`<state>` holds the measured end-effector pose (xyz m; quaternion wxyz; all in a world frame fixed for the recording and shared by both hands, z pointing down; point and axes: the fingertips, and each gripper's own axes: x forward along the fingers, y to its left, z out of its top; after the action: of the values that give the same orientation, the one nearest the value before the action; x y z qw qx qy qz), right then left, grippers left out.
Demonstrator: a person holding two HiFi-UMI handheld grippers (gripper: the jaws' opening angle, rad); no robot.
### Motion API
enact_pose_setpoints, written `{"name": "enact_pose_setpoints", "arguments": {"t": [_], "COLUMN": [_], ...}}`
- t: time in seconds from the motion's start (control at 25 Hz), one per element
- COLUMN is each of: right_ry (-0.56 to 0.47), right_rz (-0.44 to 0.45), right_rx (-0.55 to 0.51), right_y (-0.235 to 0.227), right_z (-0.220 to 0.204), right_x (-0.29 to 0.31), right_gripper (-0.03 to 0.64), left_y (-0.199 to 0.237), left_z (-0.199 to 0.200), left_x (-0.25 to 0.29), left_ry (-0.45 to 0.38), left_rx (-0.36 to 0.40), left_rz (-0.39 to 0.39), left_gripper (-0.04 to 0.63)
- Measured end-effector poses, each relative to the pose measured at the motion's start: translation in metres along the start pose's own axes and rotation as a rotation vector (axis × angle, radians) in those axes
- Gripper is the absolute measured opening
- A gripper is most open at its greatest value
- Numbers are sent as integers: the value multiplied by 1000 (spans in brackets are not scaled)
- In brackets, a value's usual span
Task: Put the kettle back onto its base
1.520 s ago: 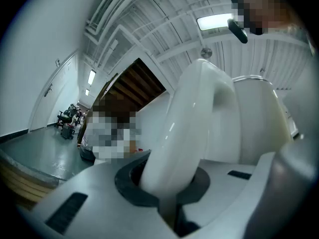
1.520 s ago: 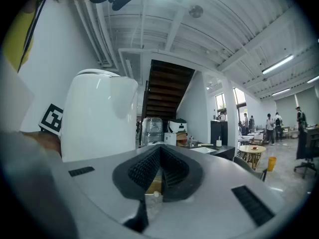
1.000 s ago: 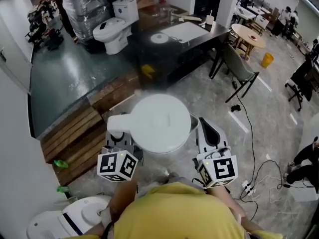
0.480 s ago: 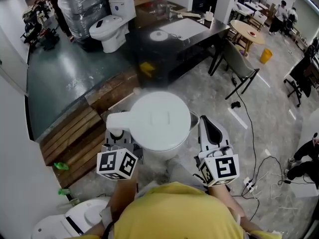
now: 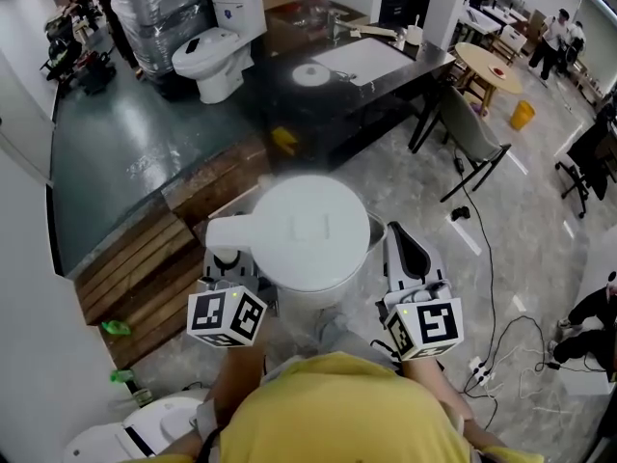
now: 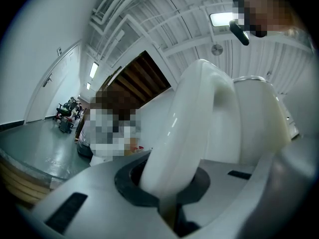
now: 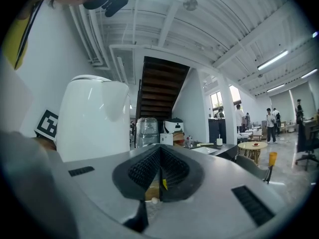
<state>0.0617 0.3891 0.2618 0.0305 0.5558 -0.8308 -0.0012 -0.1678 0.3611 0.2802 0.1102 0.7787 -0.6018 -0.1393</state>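
The kettle [image 5: 308, 231] is being held upright by its handle [image 5: 229, 235] in the clenched left gripper [image 6: 167, 185], while the right gripper [image 7: 158, 176] is being held shut and empty just beside the kettle's right flank. What is being taken for its base [image 5: 310, 74], a white disc, is lying well ahead on the dark counter [image 5: 270, 87], straight beyond the kettle.

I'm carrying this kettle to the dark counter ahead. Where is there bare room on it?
The dark counter is bare left of and before the round white base. Its right end is crowded with a white sheet and a cup.
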Motion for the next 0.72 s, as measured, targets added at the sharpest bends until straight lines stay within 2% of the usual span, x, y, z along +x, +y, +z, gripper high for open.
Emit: {"name": "enact_pose_setpoints", "arguments": {"t": [0.72], "right_ry": [-12], "right_rz": [73], "right_rx": [-7], "right_y": [-89], "right_z": [7], "right_x": [123], "right_gripper": [15], "left_y": [5], "left_z": [1], "left_x": [136], "left_ry": [-54], "left_rx": [-20], "left_rz": [58], "left_gripper": [23]}}
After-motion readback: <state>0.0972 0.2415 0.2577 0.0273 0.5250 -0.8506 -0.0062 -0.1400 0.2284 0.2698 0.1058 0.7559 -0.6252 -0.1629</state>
